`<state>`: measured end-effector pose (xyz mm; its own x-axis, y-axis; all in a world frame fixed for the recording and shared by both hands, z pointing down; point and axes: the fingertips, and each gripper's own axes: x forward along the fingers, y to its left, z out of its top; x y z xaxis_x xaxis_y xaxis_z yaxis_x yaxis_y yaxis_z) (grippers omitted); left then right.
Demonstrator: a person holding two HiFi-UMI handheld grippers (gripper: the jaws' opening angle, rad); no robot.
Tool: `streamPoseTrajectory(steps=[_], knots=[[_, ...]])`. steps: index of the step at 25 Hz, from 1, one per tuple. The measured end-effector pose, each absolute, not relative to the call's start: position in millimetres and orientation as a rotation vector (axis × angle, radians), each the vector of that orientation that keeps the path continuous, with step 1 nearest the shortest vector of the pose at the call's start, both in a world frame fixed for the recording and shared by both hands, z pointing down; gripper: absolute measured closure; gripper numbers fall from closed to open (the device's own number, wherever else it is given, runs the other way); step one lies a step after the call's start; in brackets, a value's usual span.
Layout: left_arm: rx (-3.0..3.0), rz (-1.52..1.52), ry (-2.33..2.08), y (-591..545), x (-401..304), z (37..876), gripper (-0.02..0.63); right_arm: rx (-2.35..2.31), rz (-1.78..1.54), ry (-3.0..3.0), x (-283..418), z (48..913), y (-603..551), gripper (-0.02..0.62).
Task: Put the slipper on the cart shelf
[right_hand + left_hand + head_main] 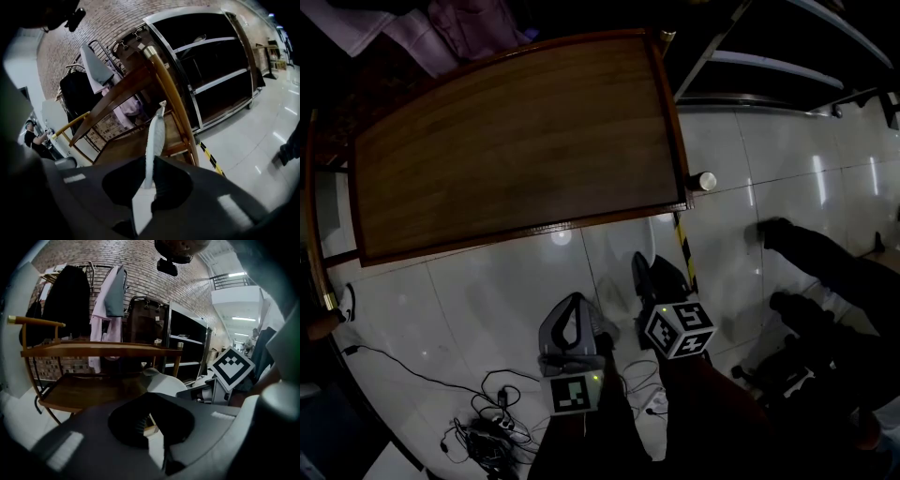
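Observation:
A thin white slipper (155,136) stands edge-on between the pads of my right gripper (152,164), which is shut on it. In the left gripper view the same slipper (163,383) shows as a pale rounded shape beside the right gripper's marker cube (231,369). The wooden cart (516,141) stands just ahead, and its lower shelf (89,390) lies behind the slipper. In the head view, my right gripper (645,274) hangs near the cart's front right corner. My left gripper (572,326) is beside it to the left, above the floor. Its jaws (149,417) meet at the tips on nothing.
Tangled cables (487,422) lie on the white tiles at the lower left. A yellow-black stripe (682,248) runs by the cart's corner. A person's dark legs (825,272) stand to the right. Black shelving (211,70) and a clothes rack (70,296) stand behind the cart.

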<state>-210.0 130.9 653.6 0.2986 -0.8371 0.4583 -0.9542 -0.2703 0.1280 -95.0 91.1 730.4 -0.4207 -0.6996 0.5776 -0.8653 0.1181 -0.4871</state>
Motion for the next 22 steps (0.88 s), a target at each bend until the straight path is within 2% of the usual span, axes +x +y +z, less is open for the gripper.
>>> streamPoseTrajectory(steps=[14,22], knots=[[2.139,0.359,-1.665,163.2,-202.5,602.6,0.591,1.365,0.99,-2.088,-73.7,677.0,224.9,0.56],[2.172,0.358,-1.665,166.5,-210.3,571.9,0.591,1.295,0.945,-2.0,-50.3,646.9,263.6,0.56]])
